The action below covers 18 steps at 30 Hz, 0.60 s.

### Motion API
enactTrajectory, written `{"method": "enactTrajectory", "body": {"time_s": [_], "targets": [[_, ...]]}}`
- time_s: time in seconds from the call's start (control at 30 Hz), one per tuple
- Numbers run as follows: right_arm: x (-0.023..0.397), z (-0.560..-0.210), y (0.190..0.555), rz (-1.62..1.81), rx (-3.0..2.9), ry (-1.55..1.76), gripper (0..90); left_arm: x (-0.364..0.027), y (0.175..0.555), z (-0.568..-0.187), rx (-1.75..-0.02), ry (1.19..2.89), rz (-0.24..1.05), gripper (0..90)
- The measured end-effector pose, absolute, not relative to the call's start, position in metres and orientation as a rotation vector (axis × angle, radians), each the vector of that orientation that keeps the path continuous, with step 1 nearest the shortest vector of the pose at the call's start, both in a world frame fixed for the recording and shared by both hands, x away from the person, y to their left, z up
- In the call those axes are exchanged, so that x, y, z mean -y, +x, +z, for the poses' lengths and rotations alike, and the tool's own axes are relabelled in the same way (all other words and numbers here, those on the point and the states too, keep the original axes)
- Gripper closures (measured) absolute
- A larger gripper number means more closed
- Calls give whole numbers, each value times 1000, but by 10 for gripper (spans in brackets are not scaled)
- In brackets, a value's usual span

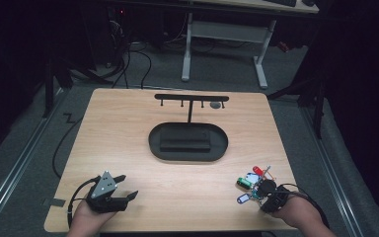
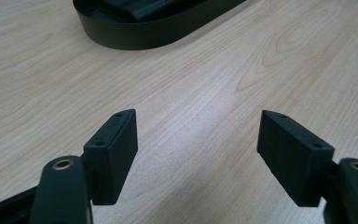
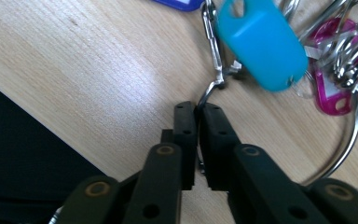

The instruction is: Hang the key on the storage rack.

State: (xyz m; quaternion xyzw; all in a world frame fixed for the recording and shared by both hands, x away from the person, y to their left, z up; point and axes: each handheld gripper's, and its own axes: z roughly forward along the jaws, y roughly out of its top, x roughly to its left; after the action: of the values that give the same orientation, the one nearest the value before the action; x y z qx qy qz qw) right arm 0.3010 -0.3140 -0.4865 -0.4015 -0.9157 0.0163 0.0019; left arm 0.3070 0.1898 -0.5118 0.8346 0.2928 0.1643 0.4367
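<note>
Keys on a big metal ring (image 3: 349,140) are lain on the counter (image 1: 177,197) near its right edge, pinched by the right gripper (image 3: 199,109), fingers pressed together, while the left gripper (image 2: 198,135) is held spread; lifting toward the hook stand (image 1: 191,97) is judged next.

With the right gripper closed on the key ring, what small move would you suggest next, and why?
Probably lift the right gripper gently: its jaws pinch the wire of the key ring, whose tags lie on the table. A short lift would test the grip before carrying it toward the black hook stand. The left gripper is open over bare wood.
</note>
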Motion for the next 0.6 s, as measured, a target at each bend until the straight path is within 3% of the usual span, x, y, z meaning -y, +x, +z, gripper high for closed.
{"method": "enactTrajectory", "body": {"time_s": [0.27,0.6], "targets": [[305,-477,297,117,2950,-1174,872,-190,308,-512,-724,2084,411,298],[307,-416,294,24,3077,-1200,877,-189,309,-513,-725,2079,407,299]]}}
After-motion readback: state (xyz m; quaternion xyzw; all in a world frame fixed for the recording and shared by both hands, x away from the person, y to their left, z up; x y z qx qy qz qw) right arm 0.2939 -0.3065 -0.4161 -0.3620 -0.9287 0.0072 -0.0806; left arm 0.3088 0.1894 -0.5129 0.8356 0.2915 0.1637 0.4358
